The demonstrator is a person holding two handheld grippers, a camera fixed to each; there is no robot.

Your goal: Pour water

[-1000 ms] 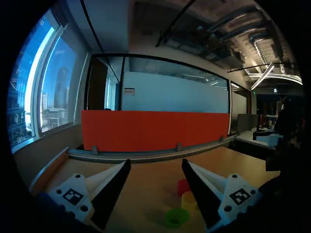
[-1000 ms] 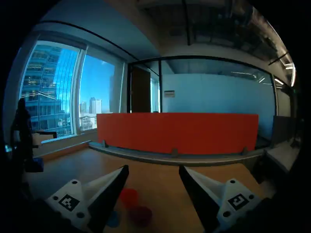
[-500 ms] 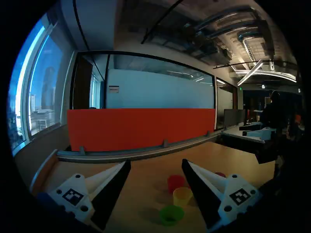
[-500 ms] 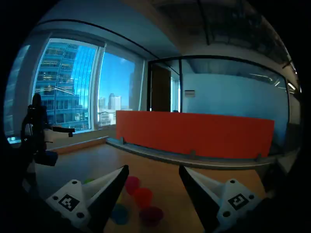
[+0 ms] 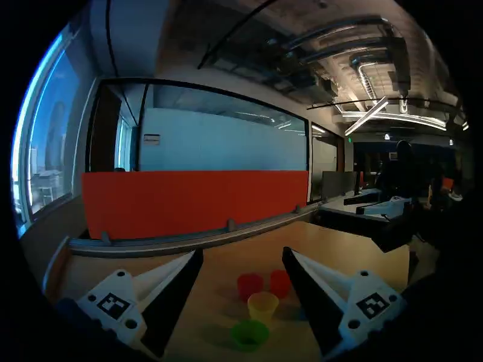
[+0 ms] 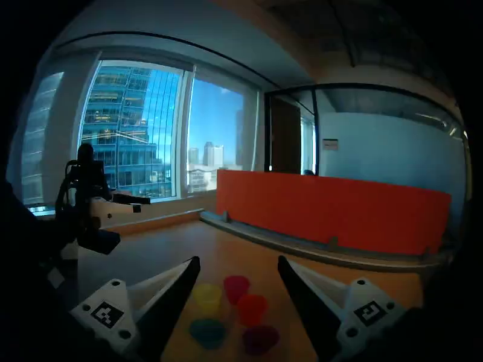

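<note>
In the left gripper view the left gripper has its fingers spread wide and empty over the table. Between them stand a green cup, a yellow cup and a red cup, and a second red cup has come into sight. In the right gripper view the right gripper, also spread and empty, now has the yellow cup and the others in its gap, not half behind a finger as before.
</note>
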